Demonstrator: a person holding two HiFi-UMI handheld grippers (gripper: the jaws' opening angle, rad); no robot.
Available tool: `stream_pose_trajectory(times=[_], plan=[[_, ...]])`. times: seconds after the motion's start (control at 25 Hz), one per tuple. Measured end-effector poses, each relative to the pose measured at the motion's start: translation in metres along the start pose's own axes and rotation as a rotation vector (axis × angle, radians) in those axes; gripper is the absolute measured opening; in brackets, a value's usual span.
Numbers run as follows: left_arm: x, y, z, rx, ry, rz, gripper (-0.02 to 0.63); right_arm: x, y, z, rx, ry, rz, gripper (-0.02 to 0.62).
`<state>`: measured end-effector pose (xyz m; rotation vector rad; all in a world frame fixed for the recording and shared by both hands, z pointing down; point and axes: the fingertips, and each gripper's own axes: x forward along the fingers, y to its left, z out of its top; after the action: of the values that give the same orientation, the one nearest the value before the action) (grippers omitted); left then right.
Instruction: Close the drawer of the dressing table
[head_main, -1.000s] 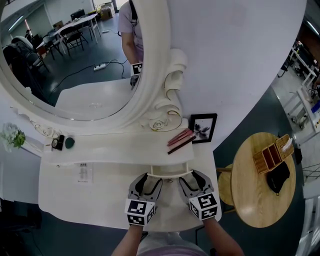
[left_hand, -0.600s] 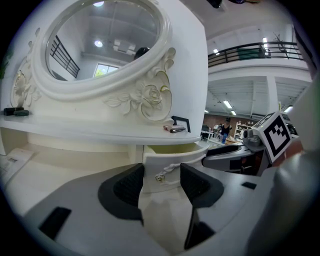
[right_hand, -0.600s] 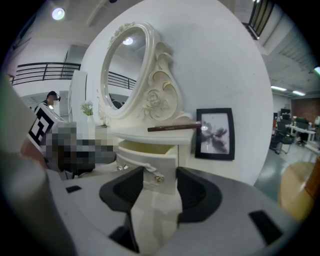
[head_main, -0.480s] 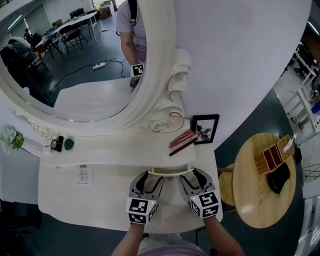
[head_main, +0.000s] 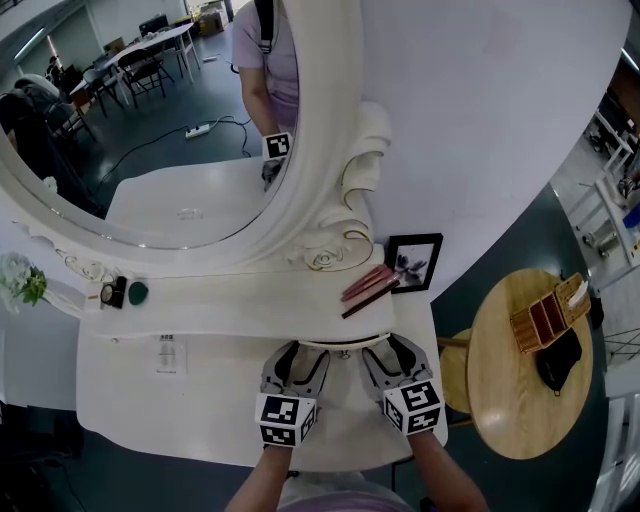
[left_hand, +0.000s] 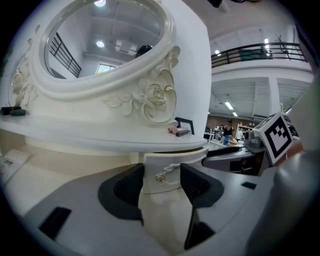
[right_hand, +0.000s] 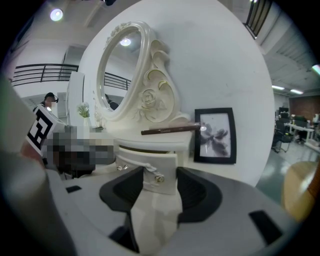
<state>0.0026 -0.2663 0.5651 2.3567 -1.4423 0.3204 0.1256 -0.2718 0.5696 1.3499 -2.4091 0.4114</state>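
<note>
Flat, bright overhead light with no hard shadows. White counter is near clipping in the head view. Strong fisheye bend in all three views, with dark vignette in the gripper-view corners. Ceiling lamp glints in mirror. Left hand-held gripper body is soft near the lens.
</note>
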Motion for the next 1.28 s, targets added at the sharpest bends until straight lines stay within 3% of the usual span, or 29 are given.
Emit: stream_pose_trajectory(times=[1.28], plan=[[0.019,0.011,0.009,-0.016,-0.020,0.044,0.236,0.020,-0.012,0.009,0.024,-0.027,-0.008,0.219]])
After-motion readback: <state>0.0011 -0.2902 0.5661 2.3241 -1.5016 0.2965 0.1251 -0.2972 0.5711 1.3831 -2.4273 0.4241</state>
